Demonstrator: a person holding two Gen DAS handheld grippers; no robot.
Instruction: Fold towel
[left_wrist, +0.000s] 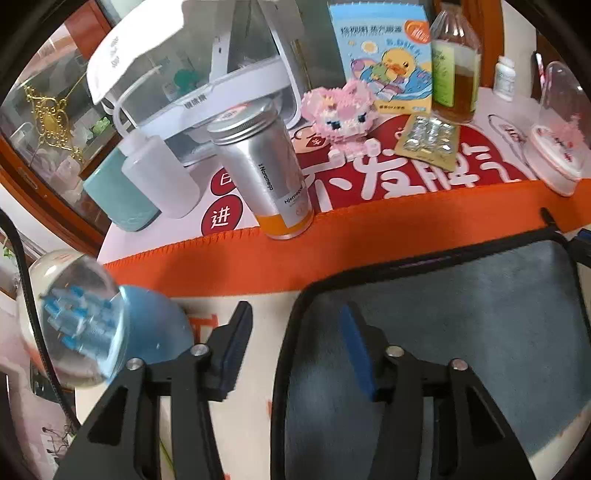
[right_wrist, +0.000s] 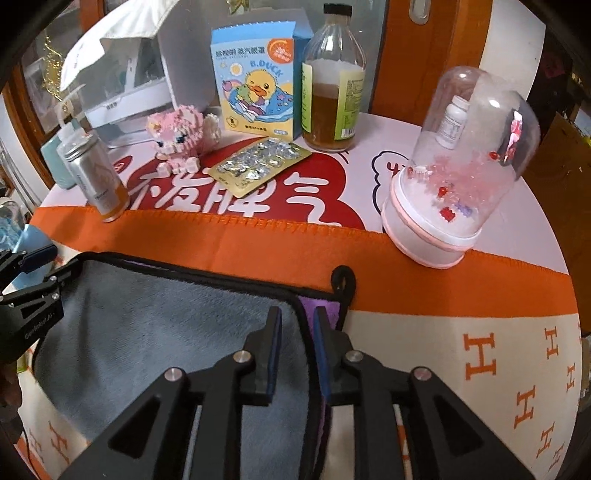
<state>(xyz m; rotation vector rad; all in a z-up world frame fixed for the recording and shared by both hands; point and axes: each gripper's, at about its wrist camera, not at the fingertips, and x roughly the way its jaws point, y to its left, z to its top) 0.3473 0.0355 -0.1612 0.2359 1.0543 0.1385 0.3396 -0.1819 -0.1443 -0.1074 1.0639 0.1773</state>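
A grey towel (right_wrist: 159, 325) with black trim and a purple underside lies folded on the orange-and-cream cloth. In the left wrist view the towel (left_wrist: 461, 314) fills the lower right. My left gripper (left_wrist: 295, 332) is open, its jaws straddling the towel's left black edge, right finger over the grey pile. It also shows at the left of the right wrist view (right_wrist: 33, 266). My right gripper (right_wrist: 297, 332) has its jaws closed narrowly on the towel's right black edge near the purple corner and its hanging loop (right_wrist: 343, 280).
Behind the towel stand a silver can (left_wrist: 266, 173), a pink brick figure (left_wrist: 340, 110), a foil blister pack (right_wrist: 258, 166), a blue duck box (right_wrist: 255, 77), a glass bottle (right_wrist: 332, 81) and a clear dome (right_wrist: 461, 166). A glass ball (left_wrist: 85, 317) sits left.
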